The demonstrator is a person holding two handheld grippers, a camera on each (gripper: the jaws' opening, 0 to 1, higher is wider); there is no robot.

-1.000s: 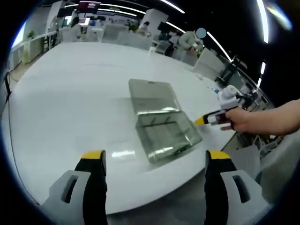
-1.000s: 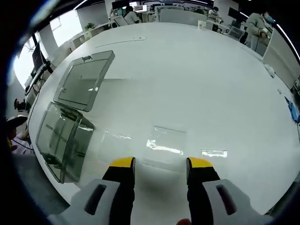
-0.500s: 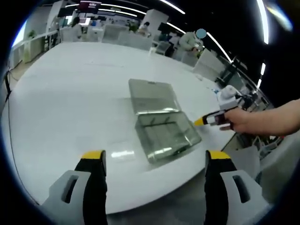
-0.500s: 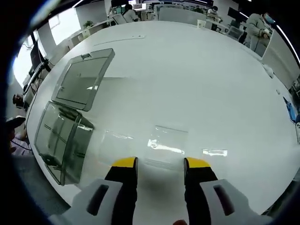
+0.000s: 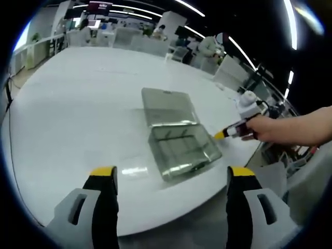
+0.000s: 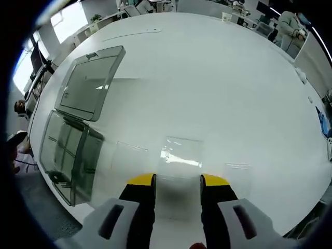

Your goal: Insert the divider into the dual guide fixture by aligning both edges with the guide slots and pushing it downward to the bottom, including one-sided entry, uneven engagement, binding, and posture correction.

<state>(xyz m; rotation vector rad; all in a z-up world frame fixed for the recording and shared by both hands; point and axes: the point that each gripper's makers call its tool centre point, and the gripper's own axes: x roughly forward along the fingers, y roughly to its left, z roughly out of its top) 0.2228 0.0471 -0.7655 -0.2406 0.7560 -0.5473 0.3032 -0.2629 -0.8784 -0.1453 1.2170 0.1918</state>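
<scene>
A clear divider point(image 6: 181, 157) lies flat, perhaps untouched, before the spread right gripper point(image 6: 177, 180); the fixture point(image 6: 70, 155) sits at the table point(image 6: 223, 88) edge.

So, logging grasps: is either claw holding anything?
No. The left claw and right claw are open; the dividers lie untouched.

White table point(image 6: 218, 78); clear smoky fixture point(image 6: 70, 155); yellow-tipped black right claw point(image 6: 177, 182).
</scene>
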